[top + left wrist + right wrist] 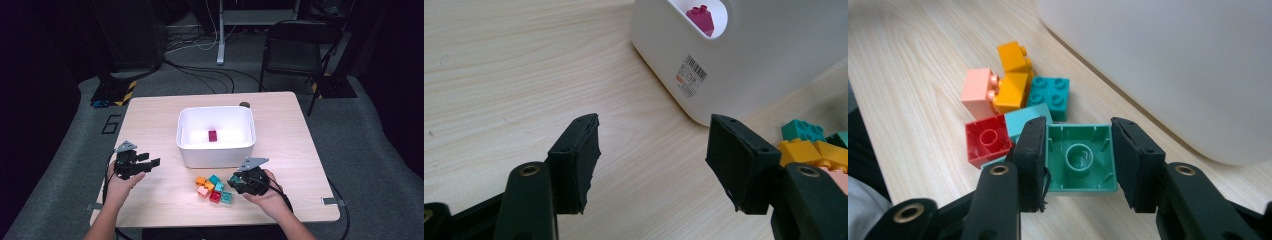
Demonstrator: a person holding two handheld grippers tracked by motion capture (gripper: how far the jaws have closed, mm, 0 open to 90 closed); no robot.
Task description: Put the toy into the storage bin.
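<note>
Right gripper view puts us closest to the work: our right gripper is clenched on a green brick, the two pads pressing its opposite side walls, with its hollow underside and round socket facing the camera. We take the white bin as our landmark. The green brick sits just in front of the bin's near wall, at the near right edge of a small heap of bricks: a red one upside down, a pale pink one, two orange ones and a teal one with its studs up, all lying close together on the table. Inside the bin a single dark pink brick already rests on the floor. Our left gripper hovers to the left of the bin, released, its jaws apart with nothing but bare wood between them. We judge the green brick to be light, hard and stiff, with smooth plastic walls that could slide if squeezed off-centre, so the flat side walls, taken squarely and near their middle as they are now, look like the best hold. It should not crush or break, and a drop into the bin would probably do it no harm.
</note>
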